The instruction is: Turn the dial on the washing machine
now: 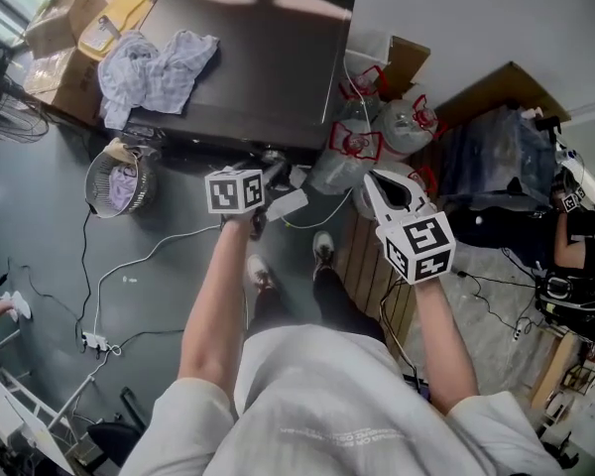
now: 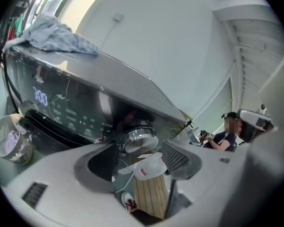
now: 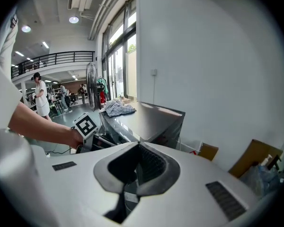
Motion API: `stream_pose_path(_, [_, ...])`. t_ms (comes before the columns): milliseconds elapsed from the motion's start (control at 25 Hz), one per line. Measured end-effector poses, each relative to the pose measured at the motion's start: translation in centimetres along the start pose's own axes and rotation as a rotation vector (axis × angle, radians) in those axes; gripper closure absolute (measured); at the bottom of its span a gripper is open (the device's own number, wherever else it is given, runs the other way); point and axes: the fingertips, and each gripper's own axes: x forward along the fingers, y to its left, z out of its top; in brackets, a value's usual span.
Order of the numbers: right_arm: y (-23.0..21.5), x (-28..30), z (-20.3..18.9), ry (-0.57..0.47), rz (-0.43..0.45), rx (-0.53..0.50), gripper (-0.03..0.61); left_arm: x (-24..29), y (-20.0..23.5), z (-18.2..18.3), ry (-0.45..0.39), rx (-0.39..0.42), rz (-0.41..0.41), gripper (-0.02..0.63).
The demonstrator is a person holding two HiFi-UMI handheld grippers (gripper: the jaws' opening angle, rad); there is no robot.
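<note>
The dark washing machine stands against the wall with a crumpled cloth on its lid. Its chrome dial sits on the front panel, right of the lit display. My left gripper is open just short of the dial, with its jaws standing either side of it and not touching. In the head view the left gripper is up against the machine's front. My right gripper is shut on nothing and held back to the right, facing the washing machine.
A metal basket with cloth in it stands on the floor left of the machine. Plastic water bottles crowd its right side above a wooden pallet. Cardboard boxes are at the back left. Cables trail across the floor. A person sits at the far right.
</note>
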Motion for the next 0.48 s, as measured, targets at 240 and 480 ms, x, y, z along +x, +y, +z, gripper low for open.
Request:
stream_pose_path(240, [0.2, 0.4, 3.0, -0.043, 0.015, -0.022, 0.565, -1.1, -0.3, -0.5, 0.024, 0.084, 0.042, 0.327])
stream_pose_path(480, [0.9, 0.7, 1.8, -0.021, 0.028, -0.022, 0.565, 0.5, -0.9, -0.7, 0.043, 0.214, 0.137, 0.327])
